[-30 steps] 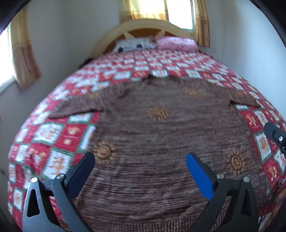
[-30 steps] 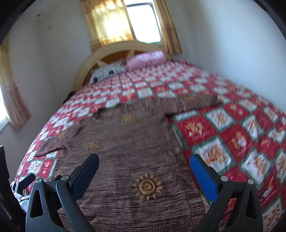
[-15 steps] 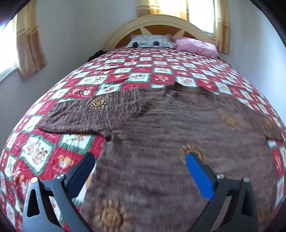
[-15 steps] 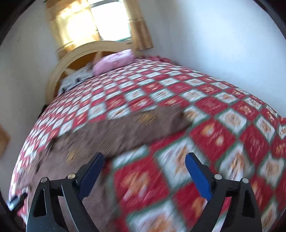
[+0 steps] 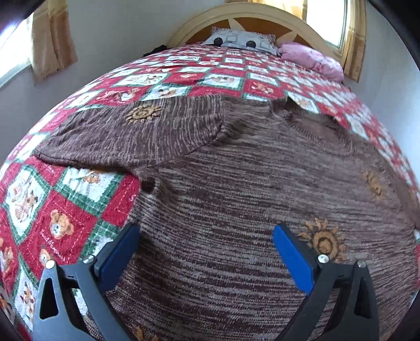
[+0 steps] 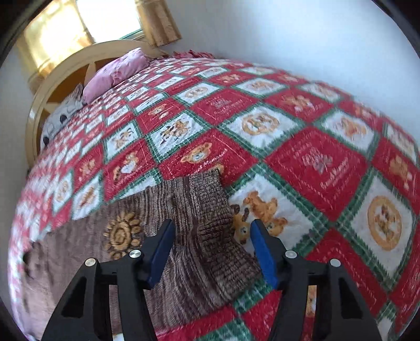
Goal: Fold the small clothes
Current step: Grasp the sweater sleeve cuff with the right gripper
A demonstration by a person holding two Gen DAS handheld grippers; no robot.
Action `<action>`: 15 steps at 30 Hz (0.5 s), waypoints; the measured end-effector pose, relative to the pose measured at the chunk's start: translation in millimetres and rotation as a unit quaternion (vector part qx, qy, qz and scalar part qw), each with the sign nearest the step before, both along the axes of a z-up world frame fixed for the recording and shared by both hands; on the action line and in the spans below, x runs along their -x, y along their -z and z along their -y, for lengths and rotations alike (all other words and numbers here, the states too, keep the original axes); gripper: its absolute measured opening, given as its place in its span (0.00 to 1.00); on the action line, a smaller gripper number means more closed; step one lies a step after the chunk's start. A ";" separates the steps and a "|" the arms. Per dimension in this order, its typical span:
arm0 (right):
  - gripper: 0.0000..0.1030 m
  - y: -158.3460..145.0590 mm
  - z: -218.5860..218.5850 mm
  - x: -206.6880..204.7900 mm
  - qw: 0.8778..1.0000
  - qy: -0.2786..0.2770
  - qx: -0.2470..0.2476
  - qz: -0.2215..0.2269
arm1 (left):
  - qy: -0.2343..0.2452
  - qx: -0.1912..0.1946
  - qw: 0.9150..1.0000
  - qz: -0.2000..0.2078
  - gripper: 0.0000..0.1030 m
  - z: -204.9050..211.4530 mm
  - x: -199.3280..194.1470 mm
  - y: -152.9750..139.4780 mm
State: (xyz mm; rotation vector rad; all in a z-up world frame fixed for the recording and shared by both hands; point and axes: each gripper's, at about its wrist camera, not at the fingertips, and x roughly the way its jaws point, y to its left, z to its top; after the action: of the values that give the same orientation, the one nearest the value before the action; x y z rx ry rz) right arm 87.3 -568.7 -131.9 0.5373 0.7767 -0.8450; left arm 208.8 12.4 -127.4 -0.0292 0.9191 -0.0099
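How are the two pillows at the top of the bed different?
The pink pillow is plain and crumpled-looking; the grey pillow is patterned with dark round spots. The pink pillow sits nearer the window corner, the grey pillow at the headboard's middle. Both lie against the headboard.

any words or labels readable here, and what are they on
"...t Memories": partly legible script on a red square of the quilt, its start cut off by the sweater cuff.
Script on another red square: too blurred to read.
Small script under a bear on a red square in the left wrist view: too small to read.
Sweater, pillows, headboard: no text visible.
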 end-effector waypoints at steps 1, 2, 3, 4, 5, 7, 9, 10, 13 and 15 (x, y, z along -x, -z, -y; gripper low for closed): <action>0.55 2.1 -1.0 -2.7 1.000 -0.004 0.008 -0.014 | 0.002 -0.009 1.000 -0.002 1.00 3.4 -0.3 0.4; 0.46 3.5 -1.9 -4.9 0.999 -0.005 0.016 -0.028 | 0.005 -0.013 1.000 -0.002 1.00 4.9 -0.8 0.6; 0.33 3.4 -1.4 -4.7 0.999 -0.011 0.015 -0.026 | 0.007 -0.015 1.000 -0.001 1.00 5.0 -0.7 1.0; 0.25 2.6 -0.8 -4.2 1.000 -0.021 0.008 -0.019 | 0.008 -0.015 1.000 -0.001 1.00 4.9 -0.8 0.9; 0.13 2.2 -0.2 -4.1 0.999 -0.031 0.001 -0.014 | 0.008 -0.012 1.000 -0.001 1.00 3.7 -0.9 0.8; 0.10 0.9 -0.4 -4.9 0.999 -0.035 -0.002 -0.015 | 0.007 -0.006 1.000 -0.001 1.00 1.4 -2.3 1.2; 0.08 -5.5 -1.3 -4.6 0.999 -0.029 -0.009 -0.011 | 0.008 -0.007 1.000 -0.001 1.00 0.9 -2.5 1.3; 0.08 -11.7 -3.5 -3.5 1.000 -0.021 -0.011 -0.005 | 0.008 -0.007 1.000 0.000 1.00 1.0 -2.8 1.5; 0.07 -35.9 -18.7 -7.0 1.000 -0.026 0.012 0.008 | 0.008 -0.003 1.000 0.000 1.00 -0.1 -3.2 1.6; 0.07 -56.6 -37.4 -14.7 0.998 -0.043 0.036 0.007 | 0.008 -0.001 1.000 0.000 1.00 -0.3 -2.1 1.4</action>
State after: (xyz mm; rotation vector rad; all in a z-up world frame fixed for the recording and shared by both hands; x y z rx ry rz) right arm 102.0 -531.3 -75.3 0.4427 0.7492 -0.7854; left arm 210.9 12.7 -128.8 -0.0206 0.9187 -0.0238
